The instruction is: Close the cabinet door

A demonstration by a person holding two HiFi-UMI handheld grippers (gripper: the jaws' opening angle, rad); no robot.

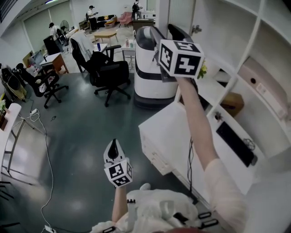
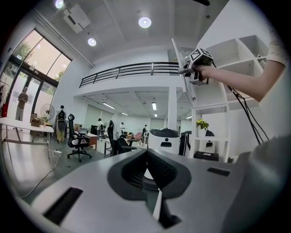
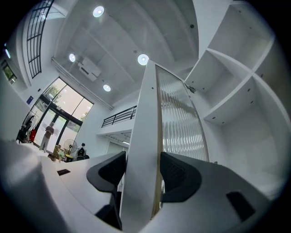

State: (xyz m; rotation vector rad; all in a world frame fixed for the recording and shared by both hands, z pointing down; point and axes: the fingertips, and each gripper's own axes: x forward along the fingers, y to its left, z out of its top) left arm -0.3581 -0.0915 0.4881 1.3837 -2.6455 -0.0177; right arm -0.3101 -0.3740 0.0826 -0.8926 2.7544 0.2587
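The cabinet door (image 1: 181, 13), a white frame around ribbed glass, stands swung out from the white shelving (image 1: 254, 41) at the top of the head view. My right gripper (image 1: 166, 31) is raised at arm's length, and its jaws straddle the door's free edge. In the right gripper view the door (image 3: 143, 136) fills the gap, with both dark pads (image 3: 179, 175) against it. The left gripper view shows the door (image 2: 184, 73) edge-on, high up. My left gripper (image 1: 113, 144) hangs low over the floor, jaws together and holding nothing.
A white rounded machine (image 1: 148, 68) stands just left of the shelving. Black office chairs (image 1: 109, 73) and desks fill the room behind. Below the door a low white counter (image 1: 163, 132) juts out. A brown box (image 1: 232, 102) and a black keyboard (image 1: 234, 143) lie on shelves.
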